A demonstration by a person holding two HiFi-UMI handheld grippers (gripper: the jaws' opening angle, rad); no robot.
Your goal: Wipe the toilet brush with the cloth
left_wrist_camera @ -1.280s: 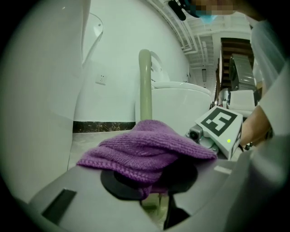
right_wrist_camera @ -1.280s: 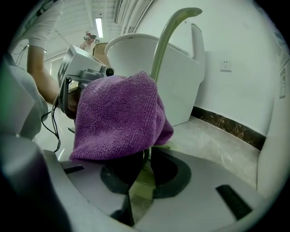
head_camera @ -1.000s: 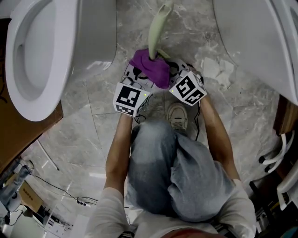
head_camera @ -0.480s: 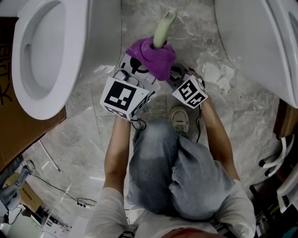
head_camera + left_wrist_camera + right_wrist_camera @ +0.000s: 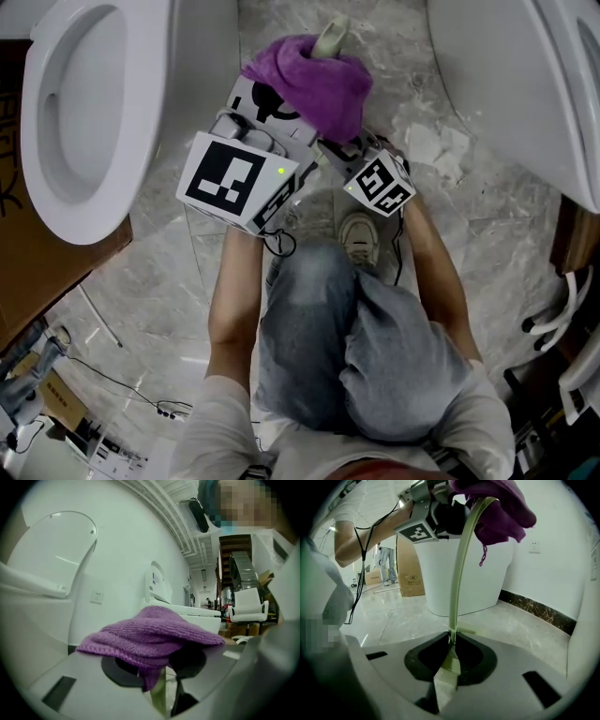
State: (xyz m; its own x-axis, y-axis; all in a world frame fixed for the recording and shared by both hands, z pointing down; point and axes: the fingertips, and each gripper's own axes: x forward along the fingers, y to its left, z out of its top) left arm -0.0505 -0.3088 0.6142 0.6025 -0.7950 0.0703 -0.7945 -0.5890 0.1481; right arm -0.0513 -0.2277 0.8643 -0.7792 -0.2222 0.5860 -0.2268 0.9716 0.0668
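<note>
Between a toilet point(image 5: 84, 112) and a second toilet point(image 5: 506, 84), over marble floor point(image 5: 159, 272): clamps the pale-green toilet brush point(image 5: 461, 564) low on its handle in the shut right gripper point(image 5: 451, 654), tip up. Carries the purple cloth point(image 5: 314, 80) draped over that tip on the left gripper point(image 5: 161, 686), just opened wide, handle loose between. Seems light, thin, whippy, slick; wants a low hold. Leaves scant sideways room, more overhead.

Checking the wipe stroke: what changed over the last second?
The left tool rose and carried the cloth up the brush handle, so only the handle's tip now shows above the cloth. Its jaws have just been opening; the cloth lies draped over them, with the handle in the gap. The right tool stayed put, shut on the brush lower down. The rest is unchanged.
</note>
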